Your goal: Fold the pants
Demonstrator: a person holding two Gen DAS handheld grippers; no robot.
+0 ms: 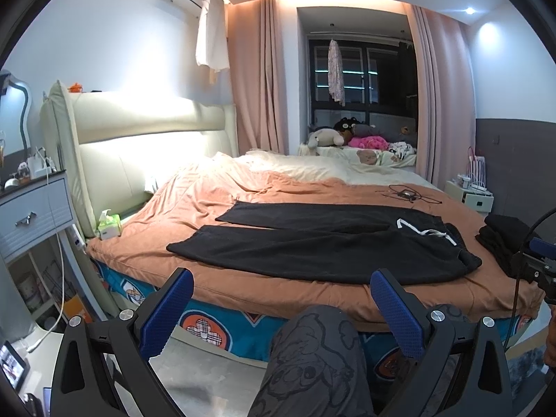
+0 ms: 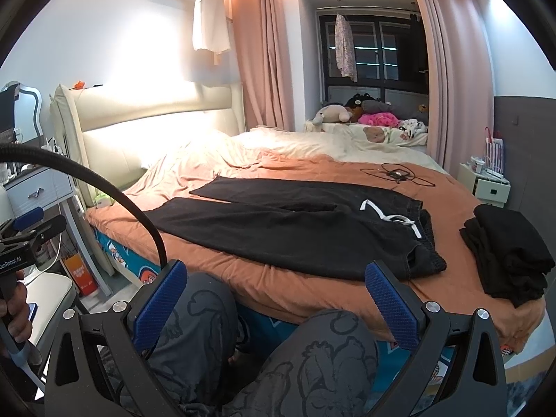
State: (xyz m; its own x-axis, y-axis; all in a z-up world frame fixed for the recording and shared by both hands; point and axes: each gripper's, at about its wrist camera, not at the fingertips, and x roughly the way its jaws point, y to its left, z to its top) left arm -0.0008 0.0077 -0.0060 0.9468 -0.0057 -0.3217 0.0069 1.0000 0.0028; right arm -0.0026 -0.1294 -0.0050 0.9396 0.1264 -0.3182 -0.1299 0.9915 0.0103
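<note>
Left wrist view: the left gripper (image 1: 279,299) hangs off the near edge of the bed (image 1: 347,299), jaws spread wide with nothing between them, above the person's knee (image 1: 312,347).
Pants, left view: the black pants (image 1: 312,246) lie flat on the orange cover, legs pointing toward the headboard (image 1: 139,139), waistband with white drawstring (image 1: 427,231) toward the foot end.
Right wrist view: the right gripper (image 2: 274,290) is also wide apart and holds nothing, short of the bed's near edge.
Pants, right view: the pants (image 2: 278,232) lie near that near edge; the waistband (image 2: 424,257) sits just beyond the right finger, with a pile of dark clothes (image 2: 507,253) near the bed's foot-end corner.
Handling: the fabric looks soft, limp and light, so it will likely sag and crease when lifted.
Where to hold: probably pinch the near leg's hem and the near waistband corner, then carry that leg over the far one.
</note>
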